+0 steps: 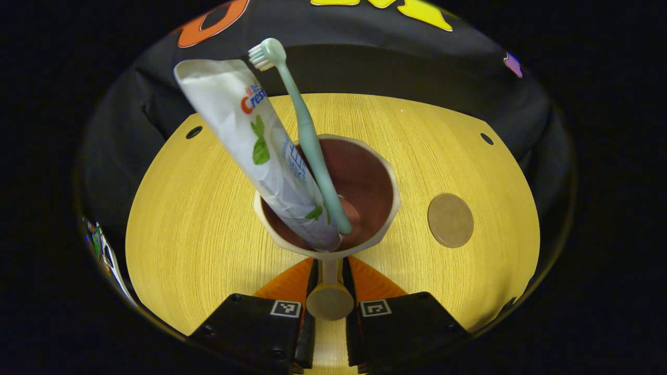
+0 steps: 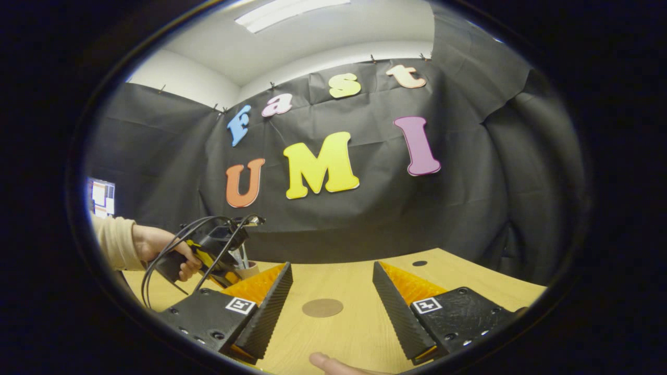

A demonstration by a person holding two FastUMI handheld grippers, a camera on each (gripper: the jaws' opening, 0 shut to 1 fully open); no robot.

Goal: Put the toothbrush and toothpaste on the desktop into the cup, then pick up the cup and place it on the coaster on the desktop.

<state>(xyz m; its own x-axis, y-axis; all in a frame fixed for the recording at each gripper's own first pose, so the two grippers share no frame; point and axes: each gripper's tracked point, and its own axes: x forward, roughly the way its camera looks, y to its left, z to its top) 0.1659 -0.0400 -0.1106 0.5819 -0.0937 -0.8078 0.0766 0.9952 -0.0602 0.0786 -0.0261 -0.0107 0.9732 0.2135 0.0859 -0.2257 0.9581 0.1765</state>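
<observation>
In my left gripper view the toothpaste [image 1: 260,151] leans up and to the left out of the cup [image 1: 383,221], its lower end down inside against the near wall. Just to its right the toothbrush [image 1: 310,140] stands in the same cup, bristle head up at the top and handle foot resting on the cup's floor. My left gripper [image 1: 330,271] has its jaws clenched on the cup's handle [image 1: 330,299], one finger pressing each side of it. To the right of the cup, apart from it, the round coaster [image 1: 450,220] lies flat on the table [image 1: 198,234]; I cannot tell whether the cup is standing on the table or lifted off it.

In my right gripper view a hand [image 2: 167,252] in a pale sleeve [image 2: 113,240] holds the left gripper at the far left, with cables looping over it and the cup's rim just showing beside it. My right gripper [image 2: 332,307] has its jaws released, wide apart with nothing between them. The coaster [image 2: 322,308] lies on the table in the gap between the two fingers, farther off. A fingertip [image 2: 325,362] pokes in at the bottom edge
</observation>
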